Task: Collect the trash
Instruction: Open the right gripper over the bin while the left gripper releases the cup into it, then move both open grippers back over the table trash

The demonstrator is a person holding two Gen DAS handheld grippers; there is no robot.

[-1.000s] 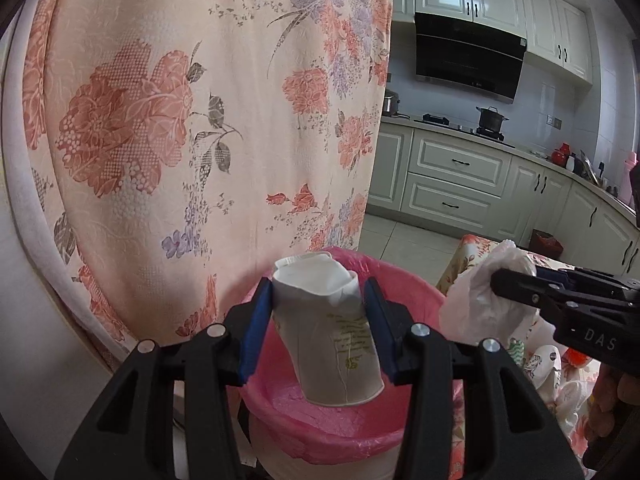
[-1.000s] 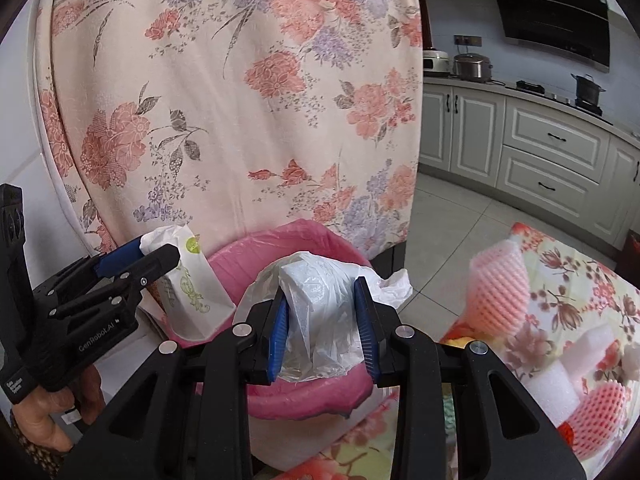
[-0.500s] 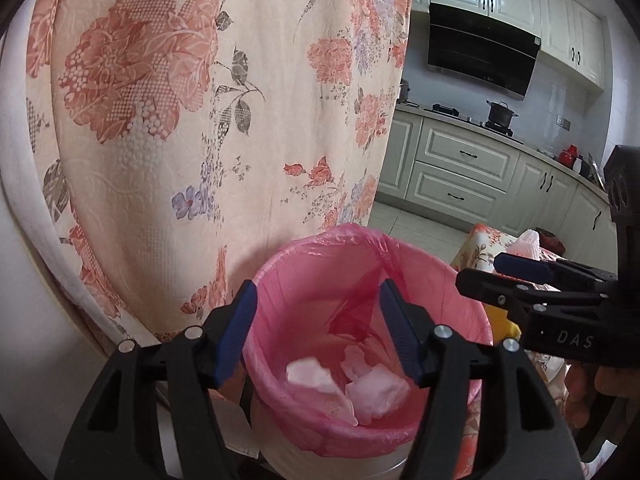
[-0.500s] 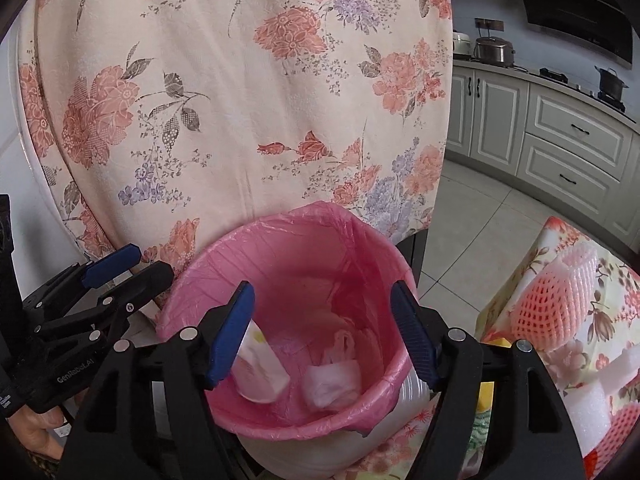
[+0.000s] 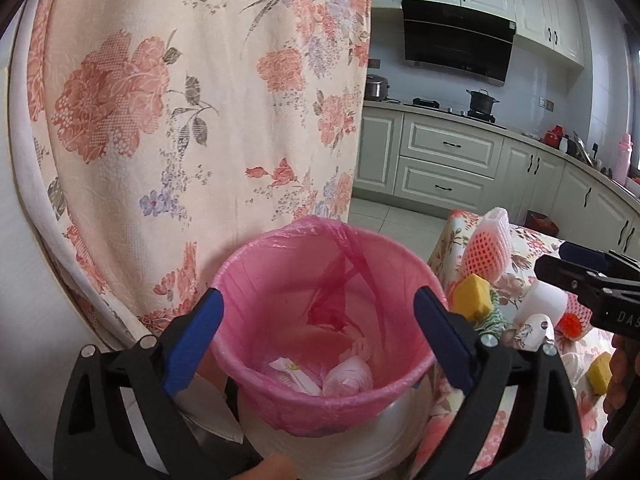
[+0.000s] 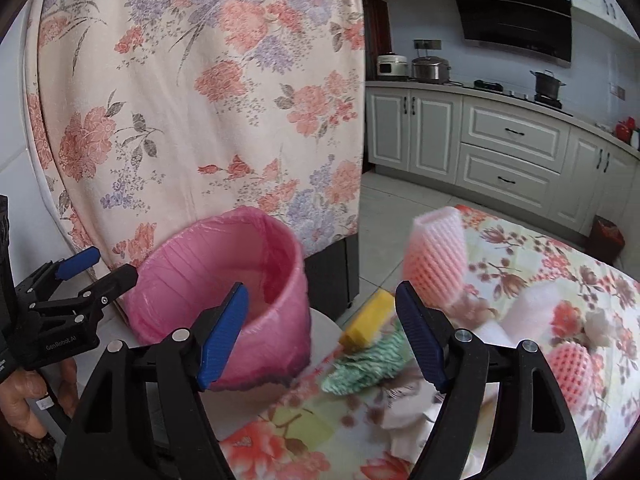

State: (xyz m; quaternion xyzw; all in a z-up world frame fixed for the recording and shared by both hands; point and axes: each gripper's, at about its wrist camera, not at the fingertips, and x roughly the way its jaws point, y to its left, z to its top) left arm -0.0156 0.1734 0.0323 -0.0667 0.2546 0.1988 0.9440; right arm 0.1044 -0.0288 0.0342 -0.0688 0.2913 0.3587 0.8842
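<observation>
Two pieces already lie in the pink-lined bin [image 5: 328, 300] — a crumpled cup [image 5: 294, 374] and a bag wad [image 5: 348, 374], I think. Left gripper [image 5: 316, 334] and right gripper [image 6: 322, 330] are opening, empty. Foam nets [image 6: 436, 256], a yellow sponge [image 6: 366, 324] and more wait on the table [image 6: 560, 264].

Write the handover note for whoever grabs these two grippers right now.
Left gripper: jaws opening, nothing between them, over the bin.
Right gripper: jaws opening, empty, over the table edge.
Done: paper cup and bag lie in the bin.
Left: foam nets, yellow sponge, green-white twine, other scraps on the table.
</observation>
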